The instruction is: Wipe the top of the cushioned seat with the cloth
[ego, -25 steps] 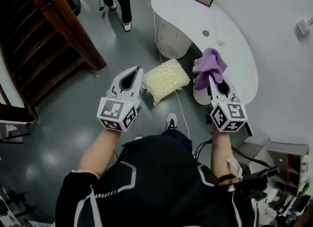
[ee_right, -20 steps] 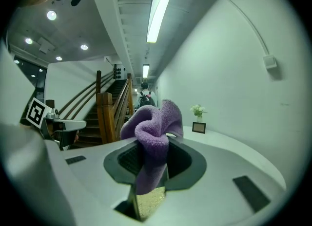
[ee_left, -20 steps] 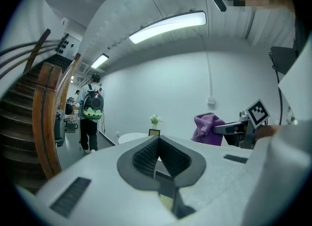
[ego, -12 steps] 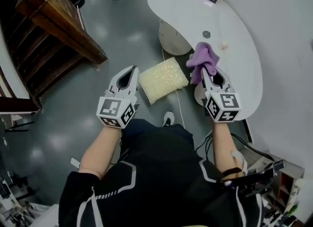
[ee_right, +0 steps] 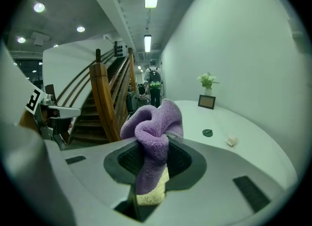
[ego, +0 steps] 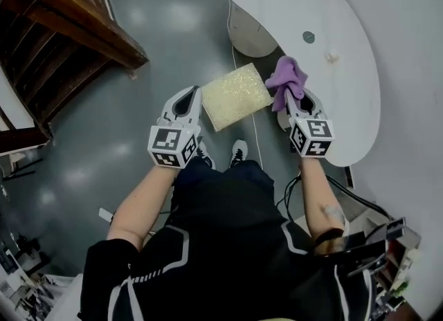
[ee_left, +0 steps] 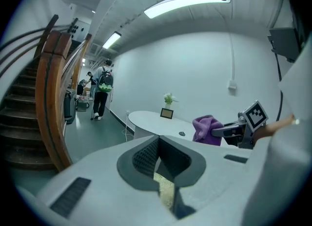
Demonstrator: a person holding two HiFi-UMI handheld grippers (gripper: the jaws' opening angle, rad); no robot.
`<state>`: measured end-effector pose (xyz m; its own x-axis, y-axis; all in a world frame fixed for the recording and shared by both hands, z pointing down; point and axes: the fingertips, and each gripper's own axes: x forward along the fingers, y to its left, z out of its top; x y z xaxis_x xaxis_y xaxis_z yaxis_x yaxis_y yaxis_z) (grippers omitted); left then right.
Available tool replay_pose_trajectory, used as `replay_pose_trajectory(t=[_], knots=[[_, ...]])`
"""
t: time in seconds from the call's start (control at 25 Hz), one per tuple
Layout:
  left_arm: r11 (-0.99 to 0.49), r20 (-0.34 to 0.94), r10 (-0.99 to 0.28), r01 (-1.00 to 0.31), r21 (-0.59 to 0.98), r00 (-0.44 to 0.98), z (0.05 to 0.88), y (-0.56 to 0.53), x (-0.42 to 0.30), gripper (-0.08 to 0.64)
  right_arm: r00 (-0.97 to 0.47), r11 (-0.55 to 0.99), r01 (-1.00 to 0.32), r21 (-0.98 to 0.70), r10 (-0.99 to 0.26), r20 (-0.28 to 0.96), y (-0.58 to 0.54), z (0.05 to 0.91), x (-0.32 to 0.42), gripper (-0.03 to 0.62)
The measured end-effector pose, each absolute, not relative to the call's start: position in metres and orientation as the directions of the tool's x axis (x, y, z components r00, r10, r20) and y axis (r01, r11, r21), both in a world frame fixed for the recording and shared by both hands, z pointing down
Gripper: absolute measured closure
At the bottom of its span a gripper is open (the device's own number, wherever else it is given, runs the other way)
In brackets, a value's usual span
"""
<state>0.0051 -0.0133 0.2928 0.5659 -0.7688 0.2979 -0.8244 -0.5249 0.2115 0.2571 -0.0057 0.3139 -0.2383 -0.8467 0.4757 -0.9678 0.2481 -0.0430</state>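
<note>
Right gripper view showed the fingers (ee_right: 127, 160) of my right gripper (ee_right: 150, 183) clamped on the purple cloth (ee_right: 155, 122). They pinched one fold low down, and a plush bunch bulged out past the tips. The cloth looked soft, light and limp, so I judged it would crumple rather than push. That loose bunch, not my fingers, was the part to press flat on the seat.

My left gripper (ee_left: 163, 174) held nothing, its fingers drawn together with only a thin slit between them.

In the head view, the pale yellow cushioned seat (ego: 235, 95) stood on the grey floor (ego: 104, 147) at upper centre, between both grippers and below them, untouched. It looked padded and yielding, and perhaps light enough to slide. An edge seemed the place to steady it. The white bench (ego: 346, 63) curved along the upper right.
</note>
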Motion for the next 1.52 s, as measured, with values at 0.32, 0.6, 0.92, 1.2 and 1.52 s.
replay_pose_trajectory(t=[0.32, 0.6, 0.92, 1.2, 1.52], knots=[[-0.481, 0.403, -0.73, -0.834, 0.271, 0.552, 0.374, -0.032, -0.015, 0.557, -0.22, 0.26, -0.965, -0.018, -0.776, 0.591, -0.031, 0.408, 0.245, 0.489], [-0.364, 0.471, -0.743, -0.878, 0.312, 0.475, 0.433, -0.035, -0.002, 0.557, -0.251, 0.312, -0.949, -0.033, -0.691, 0.678, -0.05, 0.492, 0.267, 0.489], [-0.265, 0.566, -0.705, -0.898, 0.351, 0.428, 0.506, -0.026, 0.009, 0.557, -0.252, 0.369, -0.929, -0.03, -0.57, 0.782, -0.053, 0.574, 0.271, 0.489], [-0.21, 0.64, -0.658, -0.913, 0.349, 0.396, 0.574, -0.017, 0.02, 0.557, -0.234, 0.393, -0.919, -0.035, -0.471, 0.85, -0.056, 0.651, 0.287, 0.489], [-0.196, 0.695, -0.607, -0.92, 0.341, 0.387, 0.633, -0.012, 0.034, 0.557, -0.203, 0.395, -0.918, -0.036, -0.389, 0.899, -0.06, 0.729, 0.3, 0.489]])
